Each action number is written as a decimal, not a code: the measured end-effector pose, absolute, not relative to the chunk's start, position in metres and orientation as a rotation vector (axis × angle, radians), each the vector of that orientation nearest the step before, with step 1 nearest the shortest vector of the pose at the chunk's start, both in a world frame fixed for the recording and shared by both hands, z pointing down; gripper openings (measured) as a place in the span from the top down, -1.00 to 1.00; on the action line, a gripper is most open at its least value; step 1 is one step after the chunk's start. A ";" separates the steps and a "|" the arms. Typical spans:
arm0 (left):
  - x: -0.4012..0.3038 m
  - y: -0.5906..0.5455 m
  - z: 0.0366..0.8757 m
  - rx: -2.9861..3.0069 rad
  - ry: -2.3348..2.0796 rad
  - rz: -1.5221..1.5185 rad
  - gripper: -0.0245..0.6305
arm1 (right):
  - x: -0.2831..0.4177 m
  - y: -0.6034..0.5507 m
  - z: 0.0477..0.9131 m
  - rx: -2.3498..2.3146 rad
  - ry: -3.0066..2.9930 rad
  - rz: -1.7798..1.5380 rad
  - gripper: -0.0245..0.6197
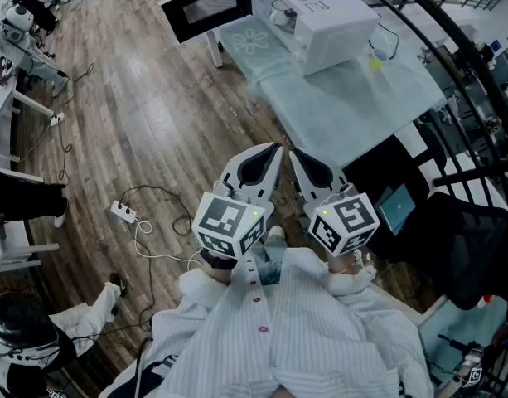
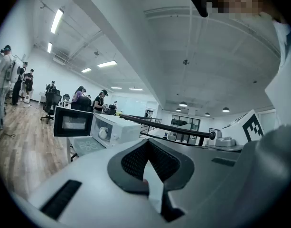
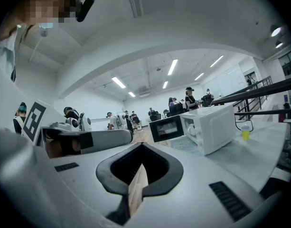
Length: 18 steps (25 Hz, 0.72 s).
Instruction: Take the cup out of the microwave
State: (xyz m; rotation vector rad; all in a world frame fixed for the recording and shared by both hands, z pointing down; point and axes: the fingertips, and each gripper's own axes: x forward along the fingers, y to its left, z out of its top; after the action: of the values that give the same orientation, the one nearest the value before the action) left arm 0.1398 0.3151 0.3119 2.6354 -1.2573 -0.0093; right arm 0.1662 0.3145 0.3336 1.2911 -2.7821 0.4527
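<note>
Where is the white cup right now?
In the head view, top centre: the white cup sits inside the white microwave on the pale table, whose door hangs open to the left.

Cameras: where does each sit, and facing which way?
Head view: on the person's head, steeply down; left gripper, right gripper, shirt show.
Left gripper view: on that gripper, along its shut jaws; right gripper's cube at right.
Right gripper view: likewise, shut jaws; left gripper at left.
Shared: all three see the open microwave on the table.
</note>
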 end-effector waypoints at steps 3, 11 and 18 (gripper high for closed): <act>0.145 0.316 0.312 2.636 -1.264 -0.009 0.90 | 0.171 0.316 0.334 1.286 -2.790 0.463 0.82; 0.148 0.324 0.314 2.618 -1.326 -0.006 0.90 | 0.177 0.322 0.334 1.254 -2.818 0.456 0.82; 0.144 0.333 0.318 2.585 -1.385 -0.016 0.90 | 0.178 0.329 0.337 1.206 -2.838 0.455 0.82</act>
State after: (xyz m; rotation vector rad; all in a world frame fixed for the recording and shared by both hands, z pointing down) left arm 0.1436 0.3335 0.3180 2.5848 -1.3852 -0.0159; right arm 0.1781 0.3292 0.3368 1.2058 -2.8382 0.4551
